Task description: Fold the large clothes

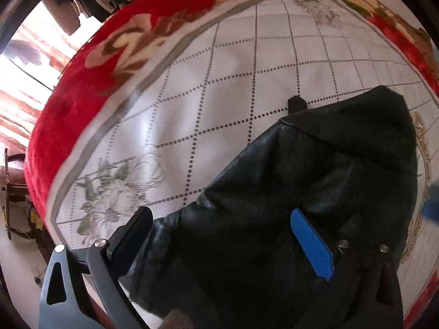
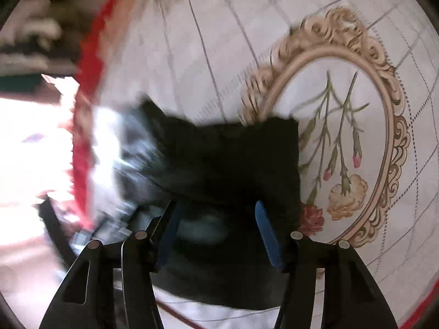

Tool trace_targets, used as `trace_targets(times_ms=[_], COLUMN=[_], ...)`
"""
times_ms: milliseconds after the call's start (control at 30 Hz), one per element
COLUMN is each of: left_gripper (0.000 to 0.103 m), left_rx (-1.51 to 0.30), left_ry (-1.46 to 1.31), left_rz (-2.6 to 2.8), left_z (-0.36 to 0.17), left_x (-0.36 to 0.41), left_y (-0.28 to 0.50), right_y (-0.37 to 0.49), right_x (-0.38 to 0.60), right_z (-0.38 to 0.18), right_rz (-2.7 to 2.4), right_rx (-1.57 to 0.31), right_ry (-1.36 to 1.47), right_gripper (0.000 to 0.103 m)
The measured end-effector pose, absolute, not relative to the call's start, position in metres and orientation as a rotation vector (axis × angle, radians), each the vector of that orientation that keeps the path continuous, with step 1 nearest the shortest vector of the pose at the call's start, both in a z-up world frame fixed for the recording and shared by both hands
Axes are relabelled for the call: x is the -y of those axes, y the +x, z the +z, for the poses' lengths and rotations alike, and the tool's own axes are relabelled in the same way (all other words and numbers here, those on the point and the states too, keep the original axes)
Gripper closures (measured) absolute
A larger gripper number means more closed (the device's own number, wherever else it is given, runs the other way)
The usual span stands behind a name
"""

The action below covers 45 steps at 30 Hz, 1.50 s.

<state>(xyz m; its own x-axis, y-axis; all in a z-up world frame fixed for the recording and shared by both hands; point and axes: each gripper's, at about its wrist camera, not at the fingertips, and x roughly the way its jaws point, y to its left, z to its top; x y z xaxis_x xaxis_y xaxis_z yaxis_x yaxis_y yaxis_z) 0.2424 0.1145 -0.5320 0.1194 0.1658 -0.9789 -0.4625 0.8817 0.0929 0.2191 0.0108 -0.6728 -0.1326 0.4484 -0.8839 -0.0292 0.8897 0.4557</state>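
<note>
Seeing both grippers spread over the black leather jacket (image 1: 315, 170): left gripper (image 1: 219, 235) and right gripper (image 2: 216, 230) apart, garment between fingers, grip unconfirmed; I'd close first.

Bed in red floral blanket (image 1: 82, 90) — white gridded cloth (image 1: 219, 82), black jacket (image 1: 329, 164)

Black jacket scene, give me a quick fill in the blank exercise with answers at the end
1. The jacket being folded is ____ in colour.
2. It lies on a white sheet printed with a grid of ____ lines.
3. The blanket bordering the sheet is mainly ____.
4. Inside the oval frame on the sheet are printed ____.

Answers: black; dotted; red; flowers
</note>
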Motion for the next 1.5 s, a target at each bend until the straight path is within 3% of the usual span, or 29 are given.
trace_targets(times_ms=[133,233,300,400,433,500,533,567,700,933,1267,1333,1400,1467,1500], left_gripper=[0.000,0.000,0.000,0.000,0.000,0.000,0.000,0.000,0.000,0.000,0.003,0.018,0.051,0.064,0.071], left_rx=[-1.373,-1.428,-1.446,-1.426,-1.416,-1.387,-1.376,-1.373,-1.399,-1.369,-1.161,-1.132,-1.110,-1.089,-1.075], left_ry=[-0.251,-0.262,-0.282,-0.354,-0.365,-0.407,-0.438,-0.460,-0.586,-0.867,-1.123,-1.095,-1.044,-0.982,-0.955], left_rz=[0.477,0.459,0.454,0.434,0.428,0.428,0.426,0.422,0.429,0.442,0.455,0.490,0.497,0.510,0.515], left_z=[-0.532,-0.555,-0.566,-0.558,-0.552,-0.535,-0.527,-0.522,-0.514,-0.533,-0.556,-0.554,-0.552,-0.544,-0.540], left_x=[-0.115,-0.116,-0.121,-0.131,-0.133,-0.140,-0.143,-0.144,-0.152,-0.143,-0.152,-0.152,-0.154,-0.156,-0.156], left_y=[0.242,0.251,0.256,0.255,0.252,0.236,0.225,0.215,0.168,0.113,0.127,0.135,0.145,0.145,0.148], right_y=[0.244,0.249,0.253,0.258,0.255,0.247,0.240,0.236,0.208,0.174,0.191,0.194,0.195,0.190,0.190], right_x=[-0.022,-0.061,-0.072,-0.062,-0.054,-0.028,-0.011,0.004,0.069,0.067,0.027,0.018,0.010,0.007,0.006], right_z=[-0.672,-0.716,-0.741,-0.726,-0.714,-0.690,-0.677,-0.668,-0.671,-0.763,-0.802,-0.807,-0.805,-0.799,-0.799], right_rz=[0.520,0.490,0.486,0.533,0.556,0.592,0.584,0.567,0.612,0.704,0.863,0.841,0.811,0.796,0.780], right_rx=[-1.669,-1.759,-1.787,-1.817,-1.810,-1.734,-1.667,-1.622,-1.544,-1.687,-1.800,-1.828,-1.811,-1.766,-1.755], right_ry=[0.487,0.323,0.304,0.374,0.413,0.479,0.479,0.477,0.588,0.779,0.833,0.843,0.837,0.822,0.845], right_gripper=[0.082,0.103,0.103,0.103,0.097,0.071,0.042,0.031,0.028,0.028,0.023,0.023,0.027,0.045,0.049])
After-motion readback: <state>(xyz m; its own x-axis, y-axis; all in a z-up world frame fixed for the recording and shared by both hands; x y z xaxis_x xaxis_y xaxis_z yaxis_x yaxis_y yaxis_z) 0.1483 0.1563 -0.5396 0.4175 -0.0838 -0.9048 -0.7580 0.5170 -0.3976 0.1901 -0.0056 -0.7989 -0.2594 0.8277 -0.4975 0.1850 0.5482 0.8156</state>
